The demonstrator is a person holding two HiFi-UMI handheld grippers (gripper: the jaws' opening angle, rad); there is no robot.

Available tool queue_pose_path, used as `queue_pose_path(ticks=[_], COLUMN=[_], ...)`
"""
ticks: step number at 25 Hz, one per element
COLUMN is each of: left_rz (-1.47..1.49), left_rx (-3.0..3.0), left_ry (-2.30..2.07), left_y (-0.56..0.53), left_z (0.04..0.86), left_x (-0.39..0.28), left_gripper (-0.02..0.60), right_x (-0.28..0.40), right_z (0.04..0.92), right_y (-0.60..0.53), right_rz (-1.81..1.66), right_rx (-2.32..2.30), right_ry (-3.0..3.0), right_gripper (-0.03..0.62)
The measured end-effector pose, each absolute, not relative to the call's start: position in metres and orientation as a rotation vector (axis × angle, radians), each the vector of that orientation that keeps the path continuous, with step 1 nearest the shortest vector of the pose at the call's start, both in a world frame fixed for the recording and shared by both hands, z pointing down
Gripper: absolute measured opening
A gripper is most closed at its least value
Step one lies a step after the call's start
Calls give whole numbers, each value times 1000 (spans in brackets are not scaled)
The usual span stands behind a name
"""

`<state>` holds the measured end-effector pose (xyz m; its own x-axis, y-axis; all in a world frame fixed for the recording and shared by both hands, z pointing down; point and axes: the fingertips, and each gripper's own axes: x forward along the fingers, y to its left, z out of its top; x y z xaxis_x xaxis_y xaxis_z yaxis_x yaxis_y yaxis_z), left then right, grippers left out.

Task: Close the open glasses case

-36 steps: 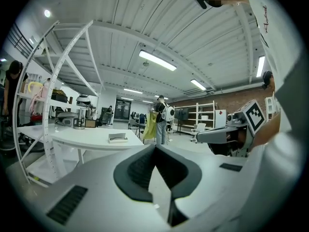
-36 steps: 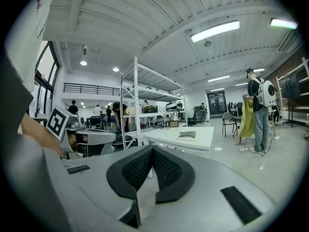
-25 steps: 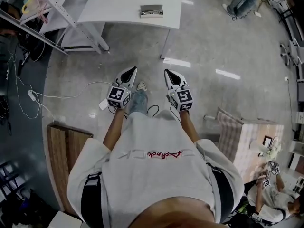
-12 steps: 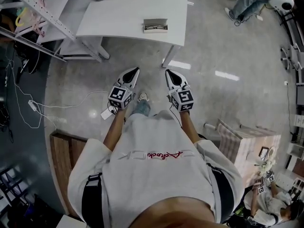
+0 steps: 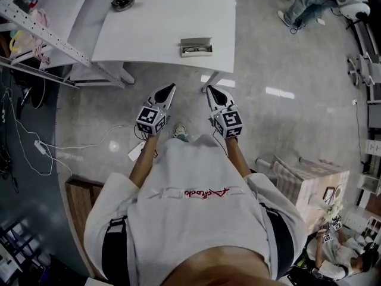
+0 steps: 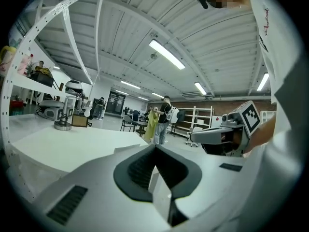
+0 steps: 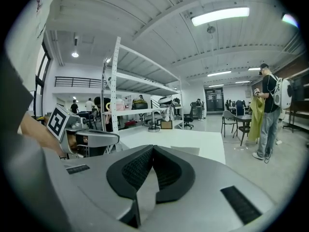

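Open glasses case [image 5: 196, 46], lying on white table [image 5: 149, 22]. Left gripper [image 5: 170, 89], right gripper [image 5: 209, 90]: jaws pressed together, empty, apart from case.

From the head view we could not tell what lay inside the glasses case [image 5: 196, 46]; it was too small. In the left gripper view the left gripper [image 6: 155, 146] hid nearly all of the case, and in the right gripper view the right gripper [image 7: 153, 148] covered part of it. The top edge cut off a bystander [image 5: 303, 5], leaving only legs. The wearer's torso [image 5: 196, 219] hid everything below except one shoe [image 5: 180, 132].
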<state>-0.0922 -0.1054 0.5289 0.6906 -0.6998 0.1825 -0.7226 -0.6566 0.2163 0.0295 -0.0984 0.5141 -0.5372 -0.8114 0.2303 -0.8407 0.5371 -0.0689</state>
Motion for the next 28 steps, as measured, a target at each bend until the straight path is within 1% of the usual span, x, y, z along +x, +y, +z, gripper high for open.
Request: queue_pose_path(ticks=[7, 20, 28], left_rz=[109, 143, 172], left_rx=[2634, 2606, 2566], left_ry=[-1102, -1065, -1129], left_y=[-138, -160, -203], left_z=[534, 550, 564], left_x=[-100, -86, -78], left_gripper=[23, 23, 23], right_x=[20, 31, 36], right_z=[517, 534, 540], right_y=[-125, -151, -204], right_rz=[258, 315, 332], right_rx=[1425, 1433, 1377], right_ry=[-2583, -2568, -2608], right_gripper=[-3, -3, -3])
